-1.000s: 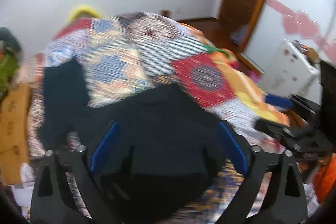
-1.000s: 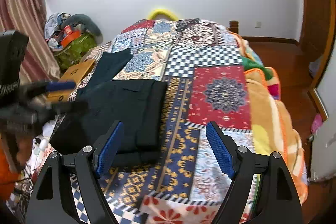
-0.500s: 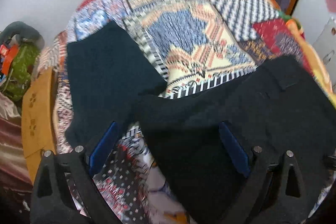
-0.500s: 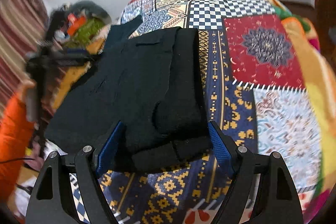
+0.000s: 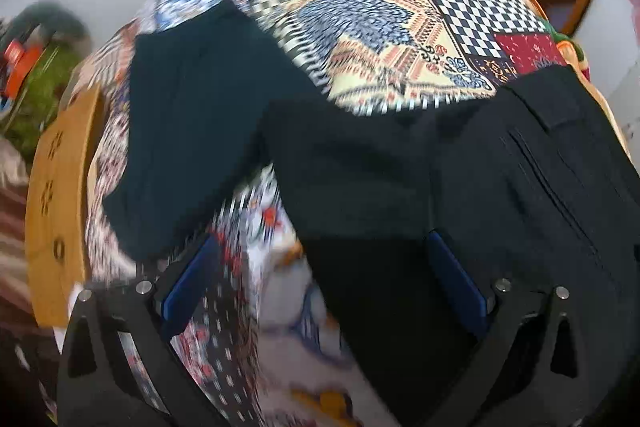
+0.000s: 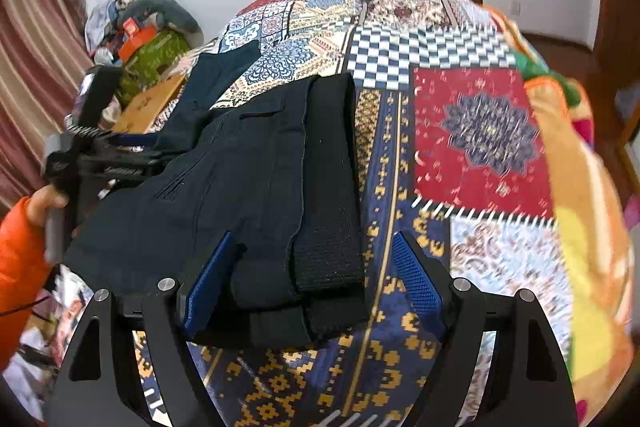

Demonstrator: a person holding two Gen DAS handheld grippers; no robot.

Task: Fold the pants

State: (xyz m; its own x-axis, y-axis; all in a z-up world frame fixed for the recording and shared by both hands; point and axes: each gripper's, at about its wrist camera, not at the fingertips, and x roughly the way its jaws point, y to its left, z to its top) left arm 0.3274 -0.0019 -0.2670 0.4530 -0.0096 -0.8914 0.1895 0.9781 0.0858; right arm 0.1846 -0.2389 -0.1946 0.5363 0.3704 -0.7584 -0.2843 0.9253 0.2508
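The pants [image 6: 256, 187] are lying on the bed [image 6: 480, 155], near its left side, with the waistband [image 6: 328, 187] end closest to the camera and already doubled over on itself; one leg [image 5: 192, 123] is trailing away toward the far left edge, next to a cardboard box [image 5: 56, 195].

The right tongs [image 6: 312, 279] are standing part open, straddling the near corner of the waistband, and the pads are not pressing on the cloth. The left tongs [image 5: 320, 275] are spread wide and have just been opening; the edge of the thigh part of the pants is lying between the jaws, but nothing is gripped.

To do this step well, each pair of tongs should probably be biting a full pinch through every layer before lifting, since a shallow grab on thick doubled cloth is likely to let the under layer slip. The left one looks best placed on the hem side, so the trailing leg can be carried over onto the waistband in one sweep. Both hands should be lifting evenly, keeping the fabric taut and edges lined up.
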